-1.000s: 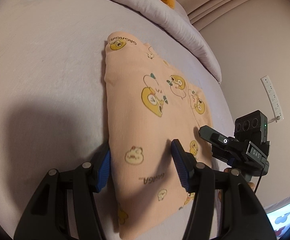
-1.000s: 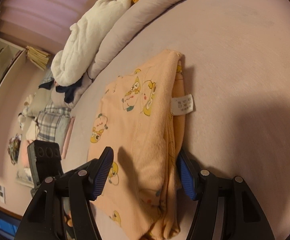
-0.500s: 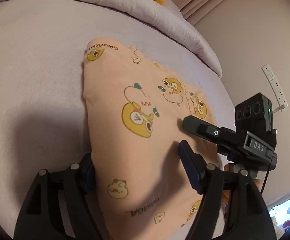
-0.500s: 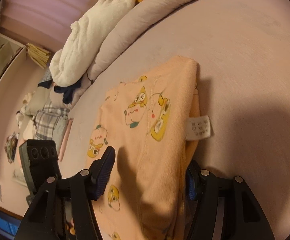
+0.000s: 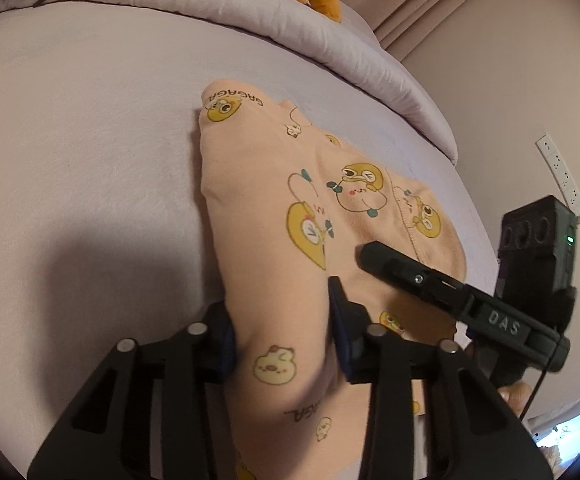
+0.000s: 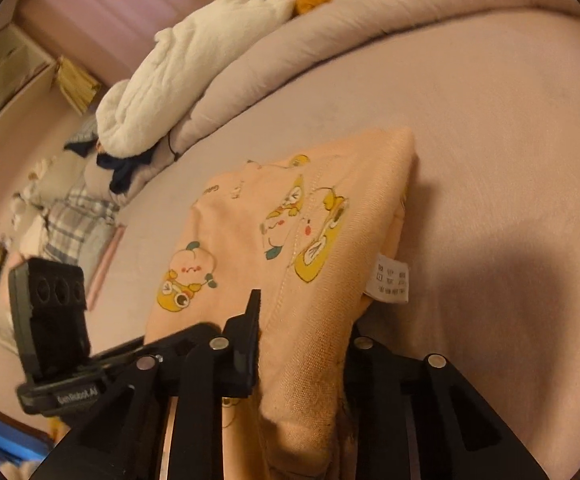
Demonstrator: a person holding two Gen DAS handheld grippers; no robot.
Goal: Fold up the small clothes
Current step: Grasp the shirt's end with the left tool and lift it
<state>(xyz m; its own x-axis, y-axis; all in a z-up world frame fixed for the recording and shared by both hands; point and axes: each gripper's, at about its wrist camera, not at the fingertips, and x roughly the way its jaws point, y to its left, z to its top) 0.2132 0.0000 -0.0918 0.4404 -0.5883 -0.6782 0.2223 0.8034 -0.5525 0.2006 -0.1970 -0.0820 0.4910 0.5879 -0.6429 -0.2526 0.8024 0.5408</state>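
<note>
Now that both sets of jaws are closing, left tool point(image 5: 282, 344) and right tool point(image 6: 302, 356) each pinch the near edge, previously loose, of the peach garment point(image 5: 290, 208) lying at 12 o'clock on the bed point(image 5: 90, 160), ready for folding.

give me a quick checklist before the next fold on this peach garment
1. Left tool closing with a bunch of the peach garment between its fingers: ok.
2. Right tool closing on the garment's other near edge: ok.
3. Far end of the garment flat on the bed sheet: ok.
4. White care label tucked inside: not ok, it sticks out.
5. Bare sheet beyond the garment for folding: ok.
6. All layers caught in both grips: cannot tell.
</note>
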